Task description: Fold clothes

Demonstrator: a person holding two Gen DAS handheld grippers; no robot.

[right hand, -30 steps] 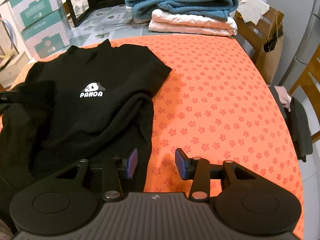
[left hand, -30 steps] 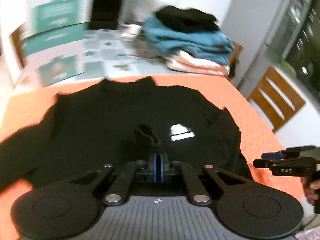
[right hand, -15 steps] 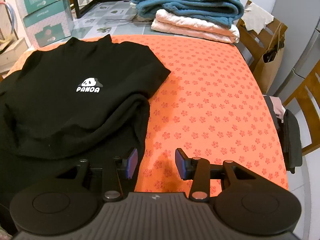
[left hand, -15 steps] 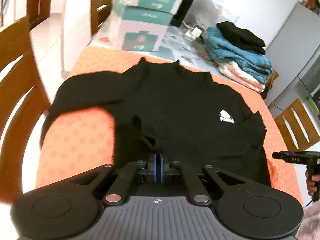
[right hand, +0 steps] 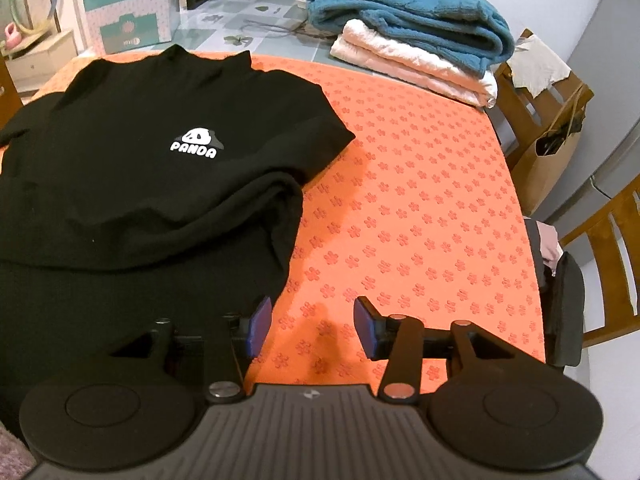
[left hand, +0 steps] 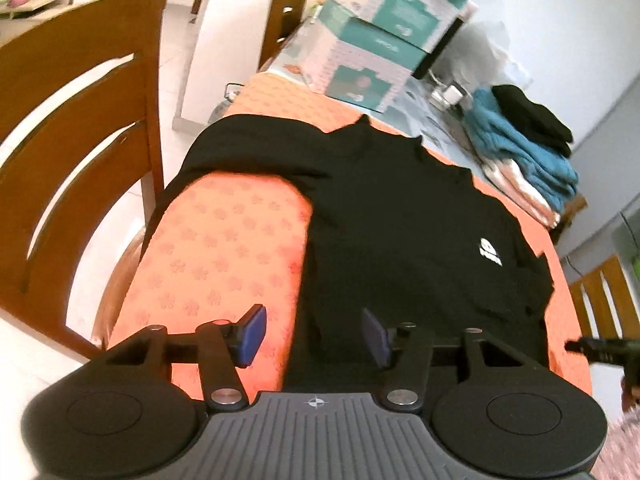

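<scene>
Black sweater point(right hand: 132, 184) on bench point(right hand: 420, 200): soft, limp, light; grip near hem. Left claw point(left hand: 314, 336) opening, right claw point(right hand: 312, 326) opening; both empty.

Orange flowered table cover point(right hand: 420, 208) under black sweater point(right hand: 140, 184), folded stack point(right hand: 416, 40).

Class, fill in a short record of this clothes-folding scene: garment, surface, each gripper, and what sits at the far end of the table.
garment: black long-sleeved top with white panda logo, spread flat, one sleeve folded across its body
surface: orange flower-patterned tablecloth
left gripper: jaws opening, over the top's lower edge, pads not pressing
right gripper: jaws opening, only tablecloth between them
far end: stack of folded blue, pink and black clothes; teal-and-white cardboard boxes
</scene>
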